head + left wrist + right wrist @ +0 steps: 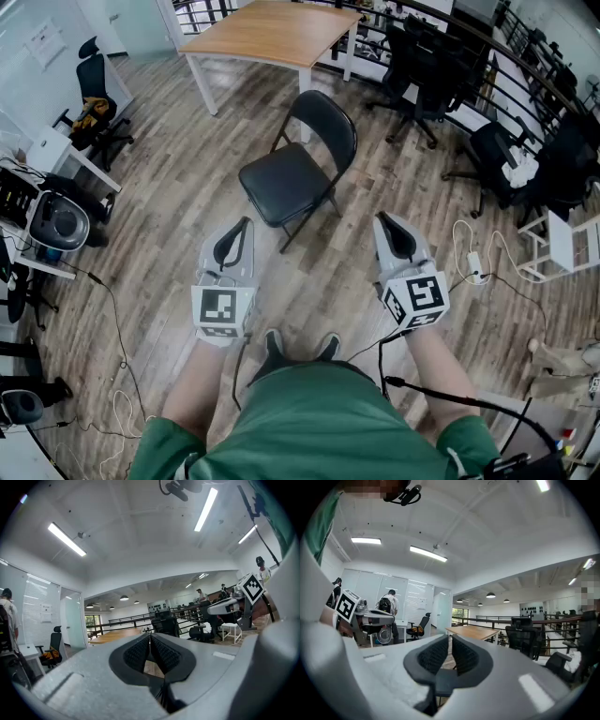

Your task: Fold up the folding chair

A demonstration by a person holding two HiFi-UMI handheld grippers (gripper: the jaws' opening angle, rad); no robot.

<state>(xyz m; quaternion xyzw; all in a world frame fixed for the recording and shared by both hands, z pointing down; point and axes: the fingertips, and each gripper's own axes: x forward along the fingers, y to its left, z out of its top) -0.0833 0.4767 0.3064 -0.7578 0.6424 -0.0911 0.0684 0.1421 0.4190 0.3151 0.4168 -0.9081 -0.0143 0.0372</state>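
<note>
A black folding chair (298, 169) stands unfolded on the wood floor in the head view, its seat facing me and its backrest on the far side. My left gripper (246, 223) is held level in front of me, short of the chair's near left edge, jaws shut and holding nothing. Right of the chair's front legs my right gripper (382, 218) is also shut and holds nothing. Each gripper view shows its own black pads (150, 652) (450, 654) pressed together; part of the chair seat shows below the right one.
A wooden table (267, 36) stands behind the chair. Black office chairs (422, 70) line the railing at right. A desk with gear (52, 220) sits at left, with cables (112, 319) on the floor. People stand at a distance in both gripper views.
</note>
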